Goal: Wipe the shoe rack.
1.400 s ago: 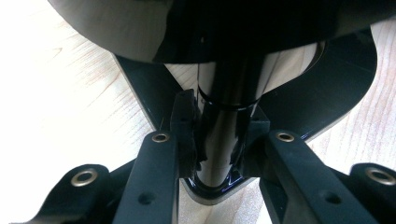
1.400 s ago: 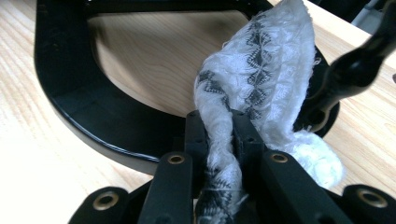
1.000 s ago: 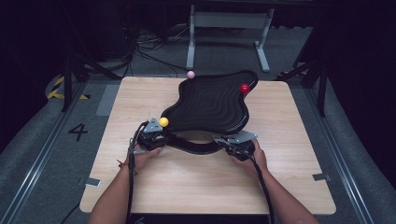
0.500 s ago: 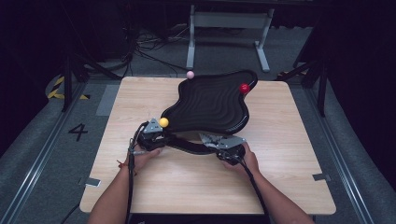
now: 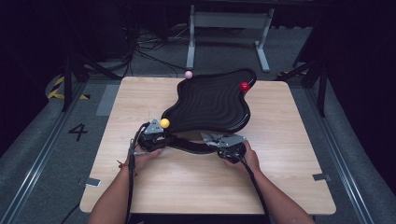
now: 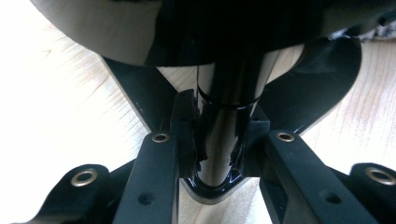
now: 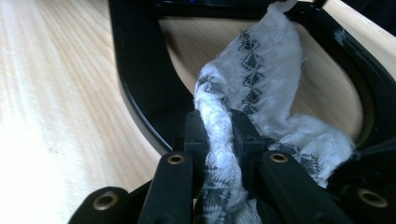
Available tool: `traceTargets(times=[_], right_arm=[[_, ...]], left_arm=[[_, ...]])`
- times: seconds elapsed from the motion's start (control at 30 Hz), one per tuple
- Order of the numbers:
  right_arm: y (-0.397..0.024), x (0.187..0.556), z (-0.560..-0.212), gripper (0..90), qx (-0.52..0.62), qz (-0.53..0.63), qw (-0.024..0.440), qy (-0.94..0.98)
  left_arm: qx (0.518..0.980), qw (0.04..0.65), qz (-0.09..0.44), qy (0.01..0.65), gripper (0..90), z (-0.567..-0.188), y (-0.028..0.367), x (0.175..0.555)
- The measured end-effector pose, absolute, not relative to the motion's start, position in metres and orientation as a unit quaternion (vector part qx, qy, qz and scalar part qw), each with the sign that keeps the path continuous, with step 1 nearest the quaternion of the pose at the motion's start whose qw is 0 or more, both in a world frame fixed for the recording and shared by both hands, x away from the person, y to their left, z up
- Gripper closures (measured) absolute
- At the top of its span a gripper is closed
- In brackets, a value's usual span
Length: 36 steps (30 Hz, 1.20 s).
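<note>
From above, your right gripper [image 5: 223, 141] has slid a little to the left along the near rim of the glossy black curved base frame [image 5: 189, 147], while your left gripper [image 5: 155, 134] has kept its place by the small yellow ball [image 5: 165, 123]. The black ridged wavy-edged board [image 5: 210, 102] on that frame lies mid-desk, reaching to the far edge of the pale wooden desk [image 5: 140, 186]. I read the shift as a wiping pass moving along the frame, with much rim left to cover. In the left gripper view, your left gripper [image 6: 219, 135] is clenched on the shiny black upright post [image 6: 229, 116] under the board, steadying it. In the right gripper view, your right gripper [image 7: 224, 130] pinches the white frayed cloth with black woven pattern [image 7: 261, 70], which drapes against the base frame [image 7: 135, 70].
</note>
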State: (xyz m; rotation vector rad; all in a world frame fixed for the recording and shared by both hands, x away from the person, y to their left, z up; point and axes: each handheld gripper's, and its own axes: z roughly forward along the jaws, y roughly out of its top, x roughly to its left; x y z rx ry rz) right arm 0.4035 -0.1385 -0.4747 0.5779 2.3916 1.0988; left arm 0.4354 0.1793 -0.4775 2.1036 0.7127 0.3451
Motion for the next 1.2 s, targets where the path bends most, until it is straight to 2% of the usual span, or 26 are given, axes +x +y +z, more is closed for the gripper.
traceTargets(times=[0.47,0.83,1.2], right_arm=[[-0.155,0.416,-0.473,79.9,0.230,0.383,0.253,0.858],[-0.189,0.436,-0.470,79.8,0.283,0.381,0.262,0.840],[-0.178,0.435,-0.470,79.3,0.270,0.380,0.262,0.845]], left_arm=[[0.844,0.434,0.139,0.283,74.1,-0.478,0.178,0.437],[0.845,0.434,0.135,0.283,74.1,-0.478,0.178,0.437],[0.845,0.435,0.131,0.282,74.0,-0.478,0.178,0.437]])
